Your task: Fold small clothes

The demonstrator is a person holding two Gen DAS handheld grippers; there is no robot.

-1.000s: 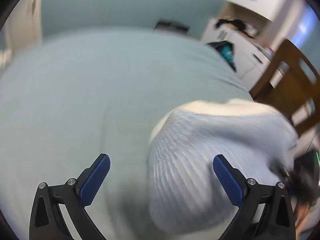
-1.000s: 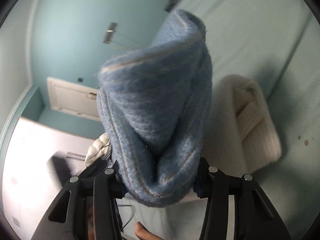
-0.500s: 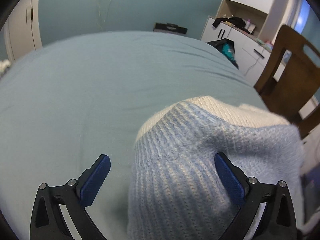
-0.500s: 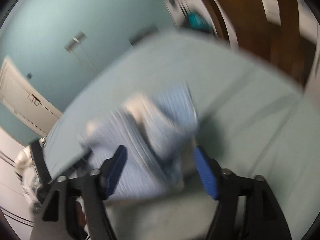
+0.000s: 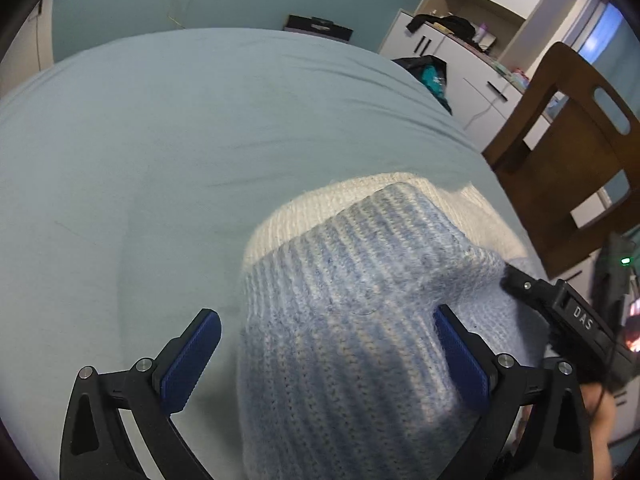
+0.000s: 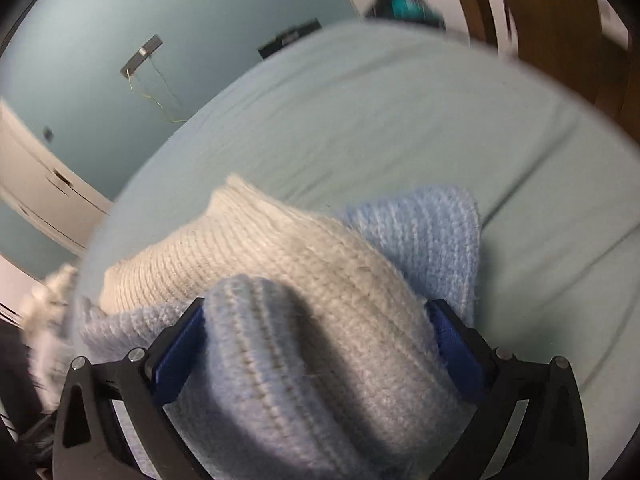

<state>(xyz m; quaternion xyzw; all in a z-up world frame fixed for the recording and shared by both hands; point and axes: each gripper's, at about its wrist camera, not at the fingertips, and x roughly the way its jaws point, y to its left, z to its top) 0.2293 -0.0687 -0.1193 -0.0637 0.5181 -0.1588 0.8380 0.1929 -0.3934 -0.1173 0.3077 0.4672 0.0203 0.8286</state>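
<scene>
Now | left gripper jaws spread over blue knit | right gripper jaws just opened wide, knit between.

1. The blue knit garment runs off the bottom edge in the left wrist view.
2. It covers most of the cream knit.
3. The wooden chair is motion-blurred in the right wrist view.

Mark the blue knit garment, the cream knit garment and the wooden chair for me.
blue knit garment (image 5: 352, 320): left wrist view, ribbed top surface.
cream knit garment (image 6: 256, 248): right wrist view, ribbed upper face.
wooden chair (image 5: 560, 140): left wrist view, backrest panel.
</scene>
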